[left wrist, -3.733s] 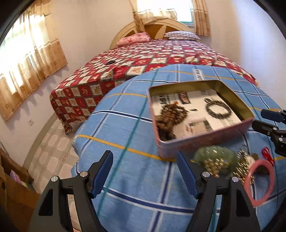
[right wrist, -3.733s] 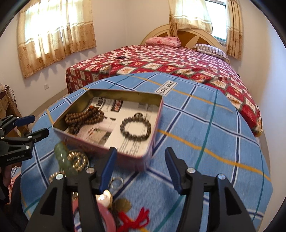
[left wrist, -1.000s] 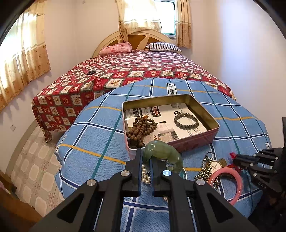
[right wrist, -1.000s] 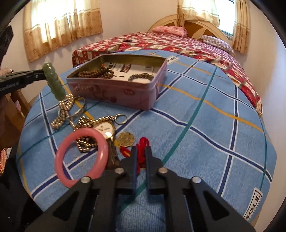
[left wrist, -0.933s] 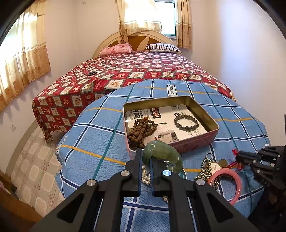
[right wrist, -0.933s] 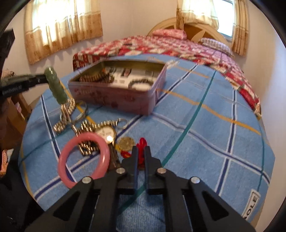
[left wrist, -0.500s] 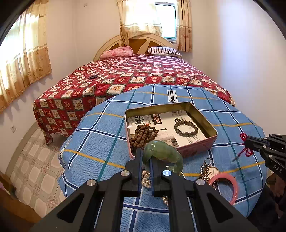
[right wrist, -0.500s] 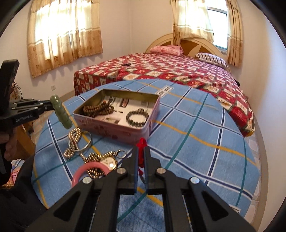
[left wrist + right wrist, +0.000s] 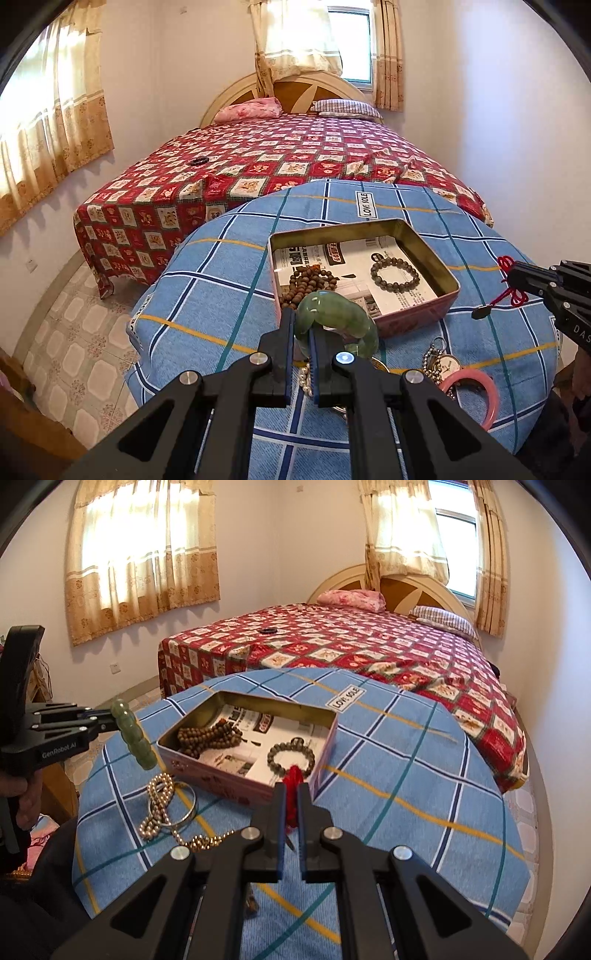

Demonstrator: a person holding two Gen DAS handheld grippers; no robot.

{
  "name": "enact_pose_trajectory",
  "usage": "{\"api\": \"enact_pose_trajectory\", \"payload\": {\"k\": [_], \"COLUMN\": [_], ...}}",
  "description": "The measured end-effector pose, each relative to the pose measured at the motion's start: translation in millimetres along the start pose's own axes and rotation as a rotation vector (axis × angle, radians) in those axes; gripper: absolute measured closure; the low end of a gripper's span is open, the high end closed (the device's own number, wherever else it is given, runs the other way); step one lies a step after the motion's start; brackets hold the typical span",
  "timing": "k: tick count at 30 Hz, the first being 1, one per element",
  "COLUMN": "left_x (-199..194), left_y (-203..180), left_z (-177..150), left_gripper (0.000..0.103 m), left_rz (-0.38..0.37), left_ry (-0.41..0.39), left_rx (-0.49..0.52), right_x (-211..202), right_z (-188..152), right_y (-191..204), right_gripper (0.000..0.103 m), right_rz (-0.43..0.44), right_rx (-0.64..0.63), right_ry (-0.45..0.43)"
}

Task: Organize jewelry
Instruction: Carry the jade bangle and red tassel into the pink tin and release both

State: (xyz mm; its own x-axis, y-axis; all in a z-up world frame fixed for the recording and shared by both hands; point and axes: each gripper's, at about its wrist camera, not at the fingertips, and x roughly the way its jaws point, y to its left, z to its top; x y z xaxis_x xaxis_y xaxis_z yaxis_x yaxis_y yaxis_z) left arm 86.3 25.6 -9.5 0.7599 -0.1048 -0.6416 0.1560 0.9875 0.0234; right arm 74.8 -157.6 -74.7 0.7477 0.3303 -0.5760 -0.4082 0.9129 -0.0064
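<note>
My left gripper (image 9: pixel 302 319) is shut on a green jade bead bracelet (image 9: pixel 338 317), held in the air near the front of the pink tin box (image 9: pixel 417 320). The same bracelet (image 9: pixel 133 734) hangs from that gripper (image 9: pixel 112 720) at the left of the right wrist view. My right gripper (image 9: pixel 292 789) is shut on a red knotted cord (image 9: pixel 293 777), lifted above the table near the tin's (image 9: pixel 236 786) corner. In the left wrist view the cord (image 9: pixel 511 284) dangles from the right gripper (image 9: pixel 511 272). Inside the tin lie brown wooden beads (image 9: pixel 308 282) and a dark bead bracelet (image 9: pixel 395 275) on newspaper.
On the blue checked tablecloth (image 9: pixel 221 295) in front of the tin lie a pink bangle (image 9: pixel 489 393), a pocket watch with ball chain (image 9: pixel 445 363), a pearl strand (image 9: pixel 157 805) and a silver bangle (image 9: pixel 188 808). A bed with a red quilt (image 9: pixel 295 162) stands behind the round table.
My right gripper has risen off the table with the red cord, which now hangs free. The left gripper has kept holding the jade bracelet in about the same place.
</note>
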Motion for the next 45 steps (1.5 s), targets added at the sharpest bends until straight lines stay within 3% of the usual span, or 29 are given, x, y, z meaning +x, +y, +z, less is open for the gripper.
{"api": "enact_pose_trajectory", "payload": {"k": [23,45], "left_x": [12.4,58.1], "left_y": [13.7,17.6], "left_z": [35.6,54.0], "left_gripper": [0.097,0.097], "left_rz": [0.047,0.083], "left_ry": [-0.041,0.007], "left_rx": [-0.028,-0.006], "right_x": [22.7,54.1], "right_z": [36.6,65.4], "right_y": [11.5,8.6], "right_gripper": [0.096,0.096], "right_rz": [0.011,0.025], "right_rx": [-0.044,-0.041], "right_ry": [-0.031,-0.024]}}
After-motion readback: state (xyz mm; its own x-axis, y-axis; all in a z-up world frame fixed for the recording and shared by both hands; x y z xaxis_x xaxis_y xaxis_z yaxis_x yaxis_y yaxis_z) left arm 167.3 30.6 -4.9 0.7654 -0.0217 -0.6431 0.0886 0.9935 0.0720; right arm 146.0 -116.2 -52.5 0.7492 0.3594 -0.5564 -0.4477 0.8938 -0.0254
